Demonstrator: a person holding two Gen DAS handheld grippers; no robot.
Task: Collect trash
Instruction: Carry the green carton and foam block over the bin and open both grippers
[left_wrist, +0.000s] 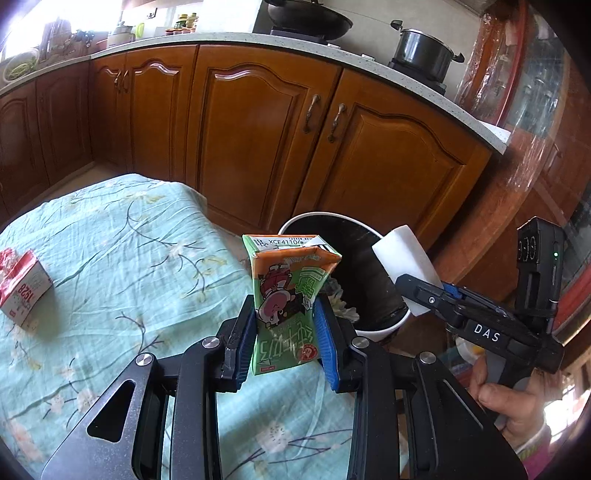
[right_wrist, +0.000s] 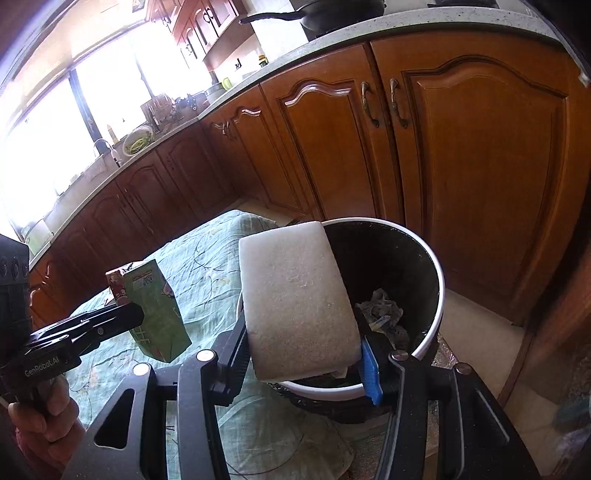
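My left gripper (left_wrist: 284, 314) is shut on a green and orange drink carton (left_wrist: 288, 299), held upright over the edge of the cloth-covered table (left_wrist: 110, 240). In the right wrist view the same carton (right_wrist: 157, 314) hangs at the left. My right gripper (right_wrist: 303, 332) is shut on a white foam block (right_wrist: 295, 299), held at the near rim of the white bin with a black liner (right_wrist: 424, 258). The block (left_wrist: 402, 258) and right gripper (left_wrist: 424, 291) also show right of the bin (left_wrist: 369, 328) in the left wrist view. Crumpled trash (right_wrist: 384, 314) lies inside the bin.
A red and white carton (left_wrist: 22, 291) lies on the floral cloth at the far left. Wooden kitchen cabinets (left_wrist: 258, 129) stand close behind the bin, under a counter with a wok (left_wrist: 306, 18) and a pot (left_wrist: 421, 48). A person's hand (left_wrist: 513, 402) holds the right gripper.
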